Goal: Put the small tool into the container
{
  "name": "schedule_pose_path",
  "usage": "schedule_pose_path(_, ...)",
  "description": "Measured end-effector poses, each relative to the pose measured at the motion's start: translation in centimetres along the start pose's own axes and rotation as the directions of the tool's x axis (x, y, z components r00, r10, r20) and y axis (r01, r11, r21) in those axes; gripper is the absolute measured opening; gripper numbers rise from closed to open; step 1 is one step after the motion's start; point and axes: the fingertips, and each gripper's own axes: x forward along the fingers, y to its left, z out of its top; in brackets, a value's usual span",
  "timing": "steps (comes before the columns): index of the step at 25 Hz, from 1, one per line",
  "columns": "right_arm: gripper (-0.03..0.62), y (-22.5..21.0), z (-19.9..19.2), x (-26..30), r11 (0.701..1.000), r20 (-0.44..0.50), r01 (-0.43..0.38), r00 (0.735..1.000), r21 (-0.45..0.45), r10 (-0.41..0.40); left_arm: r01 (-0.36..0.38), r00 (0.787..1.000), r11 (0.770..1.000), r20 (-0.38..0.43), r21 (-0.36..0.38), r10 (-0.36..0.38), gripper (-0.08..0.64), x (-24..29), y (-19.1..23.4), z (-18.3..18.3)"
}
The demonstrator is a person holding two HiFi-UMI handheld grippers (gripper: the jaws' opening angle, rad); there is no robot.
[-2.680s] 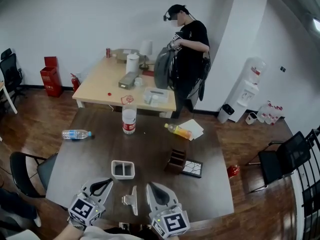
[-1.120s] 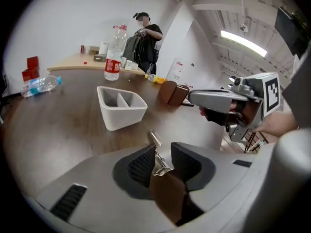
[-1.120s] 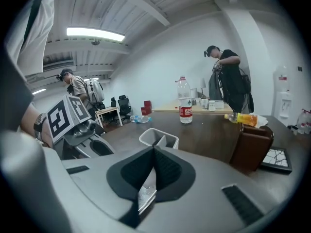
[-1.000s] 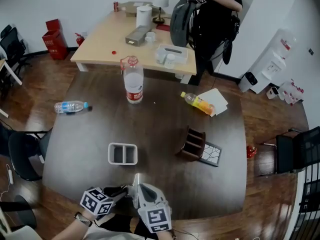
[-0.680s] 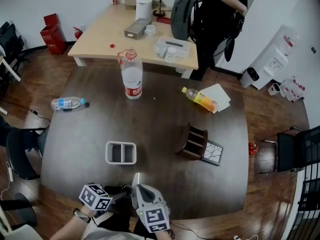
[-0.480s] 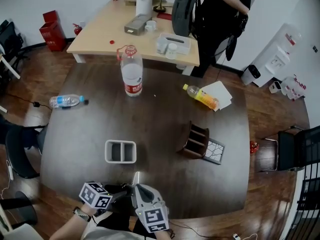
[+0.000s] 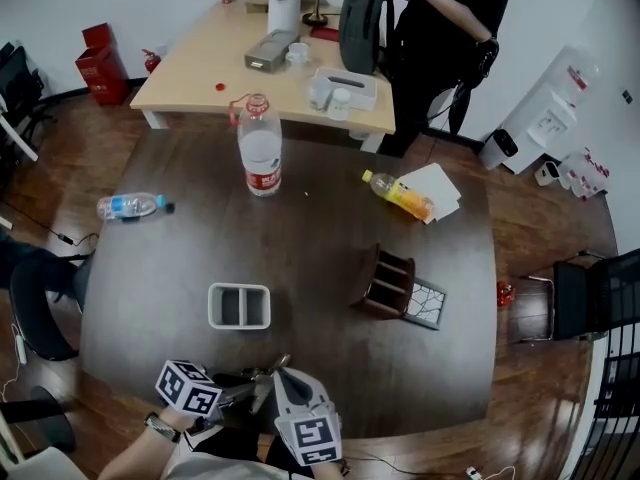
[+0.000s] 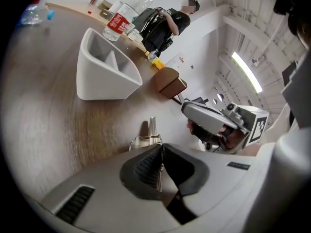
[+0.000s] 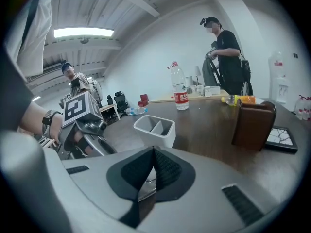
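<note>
The small tool is a silver metal clip at the table's front edge; in the left gripper view it juts out past the pads. My left gripper comes in from the left, and its jaws are closing, the pads pressed on the clip's thin metal tail. My right gripper sits right beside it with its jaws together; a glint of metal shows low between its pads, but I cannot tell what it is. The white two-compartment container stands a little farther in.
A brown wooden organizer and a dark framed tile sit to the right. Farther off are an upright water bottle, a lying bottle, an orange bottle on paper. A person stands by the far wooden table.
My left gripper's jaws have come together on the clip, and the clip's far end has swung slightly to the right. The right gripper has stayed in place.
</note>
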Motion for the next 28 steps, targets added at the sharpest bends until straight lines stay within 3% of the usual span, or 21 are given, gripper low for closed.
schedule_pose_path(3,0.006,0.4,2.0,-1.0,1.000,0.040,-0.017,0.999,-0.013,0.017,0.017,0.999,1.000,0.031,0.027,-0.018,0.005,-0.7,-1.0,1.0)
schedule_pose_path(7,0.006,0.4,4.6,-2.6,1.000,0.104,-0.008,0.995,0.001,0.008,-0.002,0.989,0.997,0.150,0.076,-0.010,0.006,-2.6,-2.5,4.0)
schedule_pose_path(11,0.006,-0.4,6.0,-3.8,1.000,0.152,0.011,0.988,0.015,-0.013,-0.058,0.945,0.989,0.326,0.133,0.011,0.006,-5.3,-4.1,8.1)
schedule_pose_path(13,0.006,-1.4,6.3,-3.9,0.999,0.188,0.034,0.981,0.022,-0.038,-0.129,0.902,0.977,0.429,0.172,0.044,0.006,-6.9,-4.5,10.4)
schedule_pose_path(15,0.006,-2.0,6.5,-4.0,0.999,0.208,0.047,0.977,0.024,-0.051,-0.245,0.837,0.948,0.538,0.203,0.101,0.006,-8.4,-4.3,12.8)
schedule_pose_path(19,0.006,-2.3,6.8,-3.9,0.999,0.215,0.037,0.976,0.027,-0.042,-0.467,0.659,0.867,0.722,0.175,0.209,0.008,-10.3,-2.7,16.3)
schedule_pose_path(21,0.006,-1.9,7.2,-3.9,0.999,0.190,0.017,0.982,0.043,-0.025,-0.531,0.579,0.835,0.782,0.147,0.231,0.008,-10.3,-1.8,17.2)
schedule_pose_path(23,0.006,-1.7,7.3,-3.8,0.999,0.167,0.005,0.986,0.052,-0.014,-0.573,0.513,0.812,0.821,0.110,0.251,0.008,-10.1,-0.9,17.6)
schedule_pose_path(25,0.006,-1.8,7.1,-3.8,0.998,0.160,0.003,0.987,0.055,-0.012,-0.588,0.474,0.806,0.837,0.069,0.274,0.008,-9.7,0.0,17.7)
schedule_pose_path(28,0.006,-2.2,7.0,-3.9,0.998,0.159,0.007,0.987,0.062,-0.016,-0.553,0.468,0.833,0.830,0.007,0.303,0.008,-8.6,1.2,17.2)
